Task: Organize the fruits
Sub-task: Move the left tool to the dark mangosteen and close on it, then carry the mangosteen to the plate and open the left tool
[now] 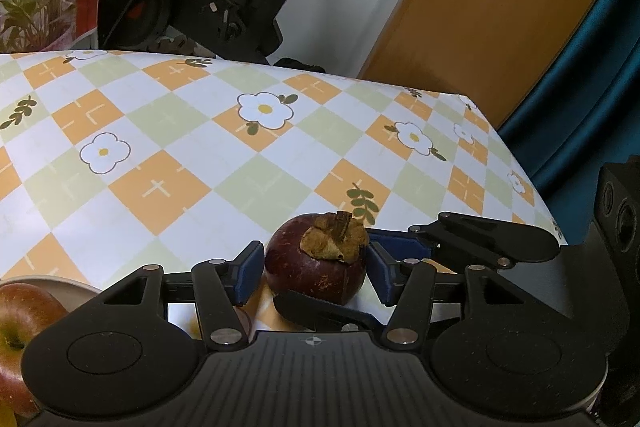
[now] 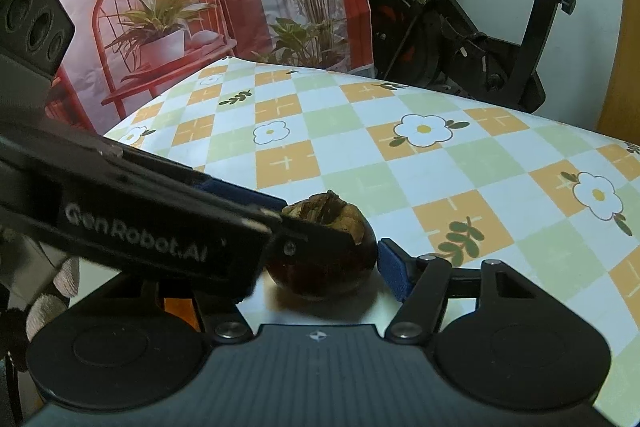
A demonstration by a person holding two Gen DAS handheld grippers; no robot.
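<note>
Both grippers, left (image 1: 314, 269) and right (image 2: 326, 263), flanked the mangosteen (image 1: 316, 267) with jaws spread; closing evenly about its middle seemed wisest.

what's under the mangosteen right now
The mangosteen sits between the left gripper's blue-padded fingers. Beneath it shows the checked tablecloth and a dark finger of the right gripper. Whether the fruit touches the cloth is hidden.
</note>
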